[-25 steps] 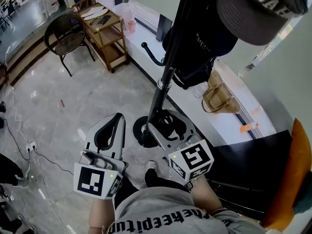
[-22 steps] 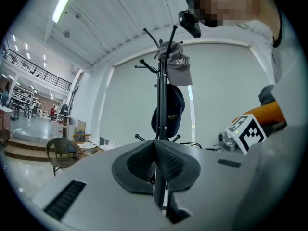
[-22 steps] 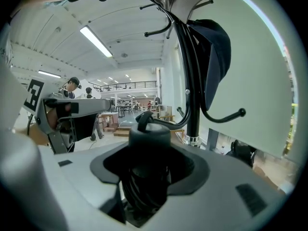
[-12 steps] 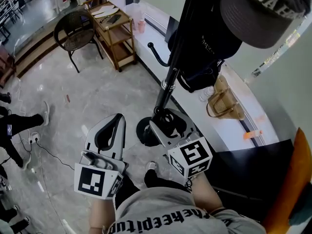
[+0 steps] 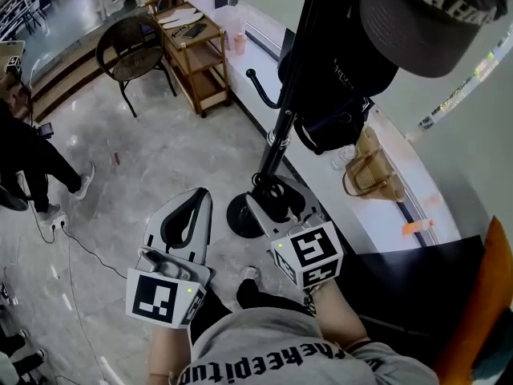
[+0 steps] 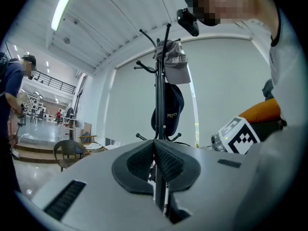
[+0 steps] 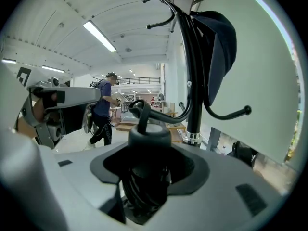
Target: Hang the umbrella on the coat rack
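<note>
Marble floor (image 5: 160, 167) of an open hall. A black coat rack (image 5: 276, 139) stands by the pale wall, with a cap (image 5: 425, 22) and a dark bag (image 5: 341, 123) on its upper hooks. The right gripper (image 5: 280, 207) is clamped on the folded umbrella (image 7: 149, 129), held upright near the pole with its strap loop (image 7: 137, 107) uppermost. The left gripper (image 5: 183, 219) is closed on nothing. Likely step: approach to a free lower hook (image 7: 231, 113). The loop should be lifted above the hook's tip, passed over it and lowered before the jaws let go.
</note>
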Available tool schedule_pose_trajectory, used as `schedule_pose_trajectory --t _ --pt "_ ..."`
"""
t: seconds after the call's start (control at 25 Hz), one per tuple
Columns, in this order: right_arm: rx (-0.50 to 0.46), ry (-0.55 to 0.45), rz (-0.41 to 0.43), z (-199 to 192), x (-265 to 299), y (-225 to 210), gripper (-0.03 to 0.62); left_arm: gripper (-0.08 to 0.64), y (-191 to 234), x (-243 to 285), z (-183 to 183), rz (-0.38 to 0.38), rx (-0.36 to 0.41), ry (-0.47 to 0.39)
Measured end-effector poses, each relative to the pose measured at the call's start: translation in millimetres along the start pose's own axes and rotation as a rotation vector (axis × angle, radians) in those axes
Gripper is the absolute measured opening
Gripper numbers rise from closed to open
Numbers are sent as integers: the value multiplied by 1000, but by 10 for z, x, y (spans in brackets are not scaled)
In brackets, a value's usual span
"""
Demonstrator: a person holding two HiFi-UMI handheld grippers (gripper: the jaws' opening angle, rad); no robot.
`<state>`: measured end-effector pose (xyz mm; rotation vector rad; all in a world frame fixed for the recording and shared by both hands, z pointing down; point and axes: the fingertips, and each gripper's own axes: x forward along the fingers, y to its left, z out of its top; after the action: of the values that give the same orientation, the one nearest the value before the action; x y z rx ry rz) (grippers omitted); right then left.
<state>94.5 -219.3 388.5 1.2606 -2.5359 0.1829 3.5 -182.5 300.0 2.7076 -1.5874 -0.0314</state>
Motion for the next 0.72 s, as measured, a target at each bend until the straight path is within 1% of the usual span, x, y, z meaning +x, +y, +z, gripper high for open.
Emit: schedule_pose_trajectory --t 0.2,0.48,0.72 --pt "-8 13 -7 -35 11 -43 229 15 -86 13 -1 -11 -7 -4" --pt "-48 20 3 -10 64 -26 230 15 -171 83 -32 -19 -5 4" --pt "-39 28 8 -36 82 -61 230 15 -236 195 -115 -40 -8 21"
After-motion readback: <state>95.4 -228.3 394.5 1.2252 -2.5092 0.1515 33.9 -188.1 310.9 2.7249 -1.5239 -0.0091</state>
